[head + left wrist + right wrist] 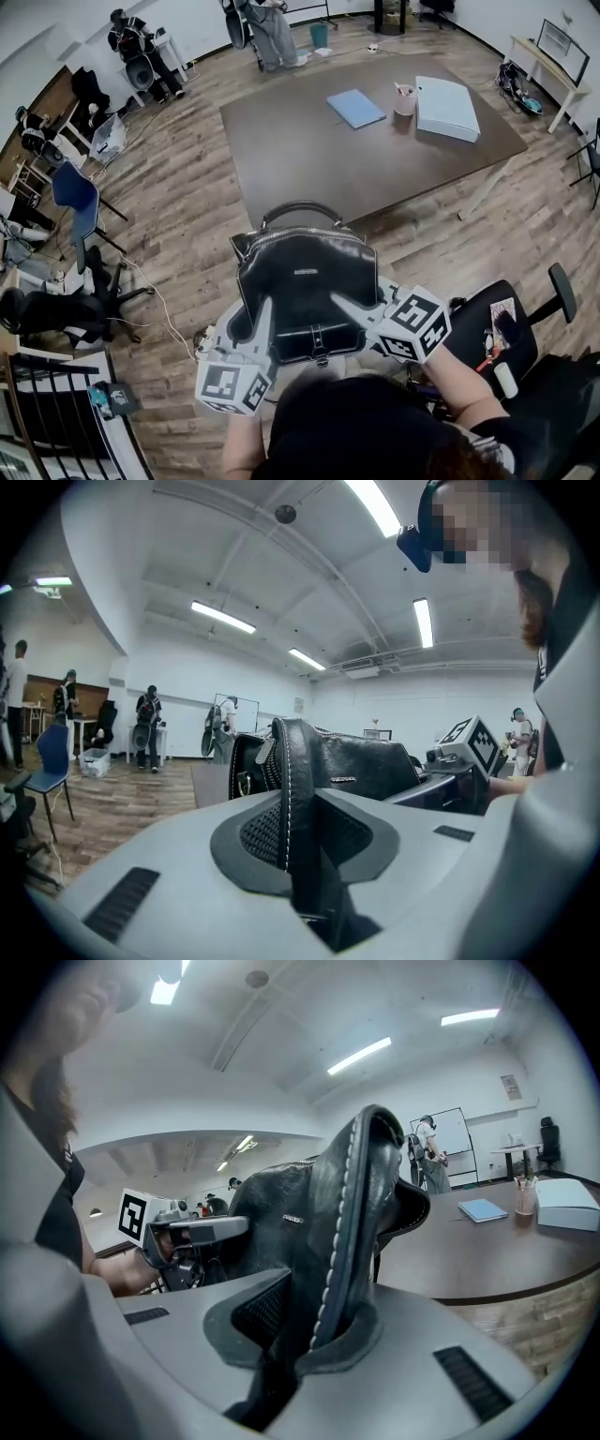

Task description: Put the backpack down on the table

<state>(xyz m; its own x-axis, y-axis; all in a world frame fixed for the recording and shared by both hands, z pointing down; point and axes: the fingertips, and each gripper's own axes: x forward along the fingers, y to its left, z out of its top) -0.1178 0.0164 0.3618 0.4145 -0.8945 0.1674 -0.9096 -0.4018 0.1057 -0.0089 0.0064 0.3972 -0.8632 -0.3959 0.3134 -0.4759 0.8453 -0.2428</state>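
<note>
A black leather backpack hangs upright in the air between my two grippers, just short of the near edge of the brown table. At the bag's left side my left gripper is shut on a black stitched strap. My right gripper is at the bag's right side, shut on the other strap. In the left gripper view the bag's body fills the middle, with the right gripper's marker cube beyond it. The table lies ahead in the right gripper view.
On the table's far part lie a blue notebook, a pink cup of pens and a white box. A black office chair stands at my right, a blue chair at the left. People stand at the back.
</note>
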